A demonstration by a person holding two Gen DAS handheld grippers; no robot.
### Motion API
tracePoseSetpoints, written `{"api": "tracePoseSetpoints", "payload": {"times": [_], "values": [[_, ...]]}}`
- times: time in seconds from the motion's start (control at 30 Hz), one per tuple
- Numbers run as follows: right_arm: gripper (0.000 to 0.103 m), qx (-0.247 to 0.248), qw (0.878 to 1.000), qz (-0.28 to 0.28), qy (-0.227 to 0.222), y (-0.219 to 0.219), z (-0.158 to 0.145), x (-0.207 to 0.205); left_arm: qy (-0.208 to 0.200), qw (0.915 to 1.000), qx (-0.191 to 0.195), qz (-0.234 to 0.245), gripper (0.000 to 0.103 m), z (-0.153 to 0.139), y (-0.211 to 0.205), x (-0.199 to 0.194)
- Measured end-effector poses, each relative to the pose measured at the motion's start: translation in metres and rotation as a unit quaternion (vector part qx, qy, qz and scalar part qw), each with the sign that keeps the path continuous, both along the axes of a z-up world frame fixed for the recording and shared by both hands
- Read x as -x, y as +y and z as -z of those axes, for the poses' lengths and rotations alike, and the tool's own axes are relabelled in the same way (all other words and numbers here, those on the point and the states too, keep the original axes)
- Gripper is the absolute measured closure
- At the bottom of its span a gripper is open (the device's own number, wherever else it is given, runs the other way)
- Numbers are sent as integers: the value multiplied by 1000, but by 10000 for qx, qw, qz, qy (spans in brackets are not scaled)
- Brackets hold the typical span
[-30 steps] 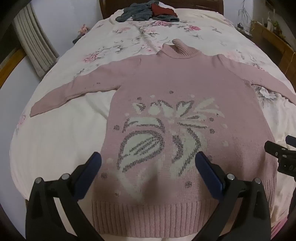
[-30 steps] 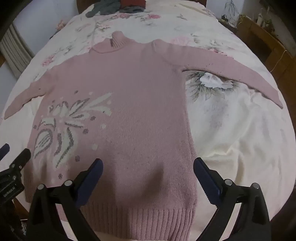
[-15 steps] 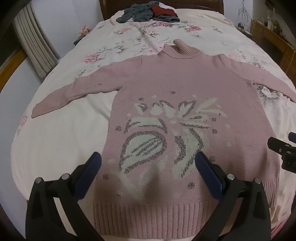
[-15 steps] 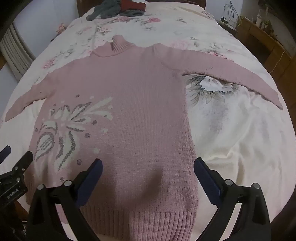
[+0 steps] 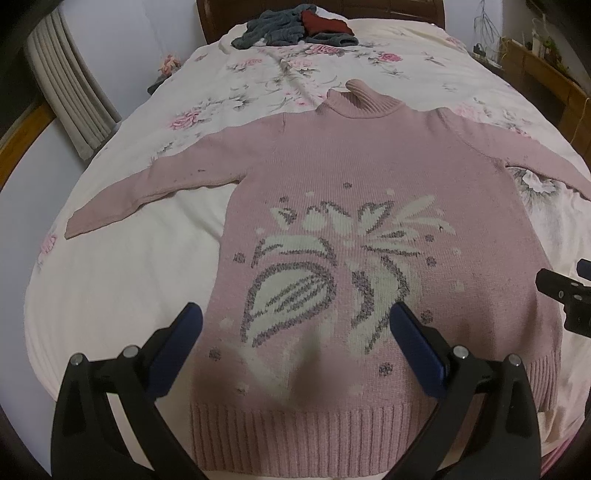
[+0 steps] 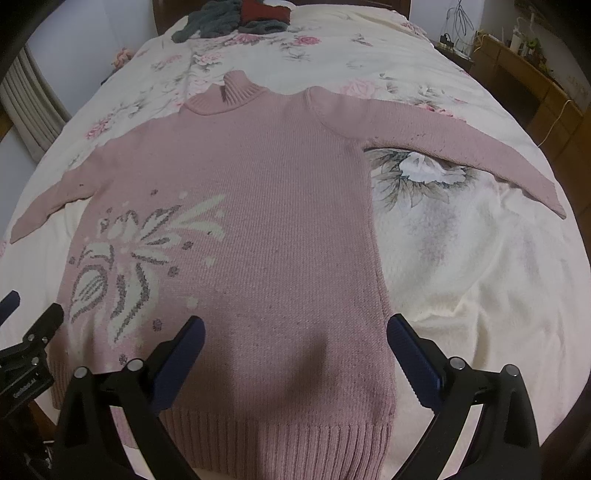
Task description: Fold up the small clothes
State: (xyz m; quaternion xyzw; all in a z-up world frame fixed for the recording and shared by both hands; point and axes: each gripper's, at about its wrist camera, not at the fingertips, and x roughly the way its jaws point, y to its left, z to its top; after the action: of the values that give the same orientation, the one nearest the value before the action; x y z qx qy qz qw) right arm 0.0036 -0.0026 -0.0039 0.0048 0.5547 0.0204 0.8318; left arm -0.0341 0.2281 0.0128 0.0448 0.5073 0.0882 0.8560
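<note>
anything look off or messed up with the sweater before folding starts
Nothing serious stands out. The pink sweater lies flat and face up on the bed, sleeves spread, hem straight. Only small dark specks dot the left sleeve and right sleeve. Both claws hang open above the hem.

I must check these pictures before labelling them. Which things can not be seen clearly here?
- Sweater right cuff: left wrist view, cut off by the frame edge.
- Hem corners: right wrist view, hidden behind the right gripper.
- Clothes pile: too far to tell which garments.
- Shelf items: too small.
</note>
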Motion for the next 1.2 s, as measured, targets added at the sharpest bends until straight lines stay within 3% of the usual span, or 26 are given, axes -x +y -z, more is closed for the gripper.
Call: {"api": "tracePoseSetpoints", "payload": {"times": [1.2], "values": [[4, 2, 10000, -4, 0, -1, 3, -2, -33, 10000, -88, -23, 3, -4, 7, 2]]}}
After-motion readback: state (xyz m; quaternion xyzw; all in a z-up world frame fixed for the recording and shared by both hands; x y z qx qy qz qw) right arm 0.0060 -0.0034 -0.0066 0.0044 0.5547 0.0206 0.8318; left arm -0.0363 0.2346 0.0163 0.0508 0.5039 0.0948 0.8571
